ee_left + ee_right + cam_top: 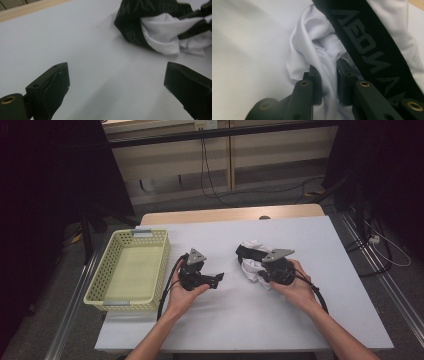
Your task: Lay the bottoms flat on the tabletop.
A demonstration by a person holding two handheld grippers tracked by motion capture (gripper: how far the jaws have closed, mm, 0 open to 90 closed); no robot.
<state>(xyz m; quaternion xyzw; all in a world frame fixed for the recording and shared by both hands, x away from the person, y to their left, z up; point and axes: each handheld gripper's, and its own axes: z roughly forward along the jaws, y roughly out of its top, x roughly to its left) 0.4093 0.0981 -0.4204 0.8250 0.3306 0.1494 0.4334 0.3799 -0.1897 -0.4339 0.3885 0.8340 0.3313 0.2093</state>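
My right gripper [329, 86] clamped on white fold of garment [251, 265], crumpled centre-right of table [300, 320]. Left gripper [116, 85] jaws wide apart, empty. Cloth soft, light, floppy; black waistband [364, 47] firmer, better grab point.

garment [317, 47] white — band [364, 42] black, grey lettering | basket [100, 285] pale yellow | table [310, 310] white

**A:** What do the tools and arms look like?

**B:** Both forearms are bare, no sleeves. The left gripper [218, 279] and right gripper [248, 261] are matte black, each topped by a grey three-cornered plate. Brass-ringed screw holes dot the jaw arms. A black cable trails from each toward six o'clock.
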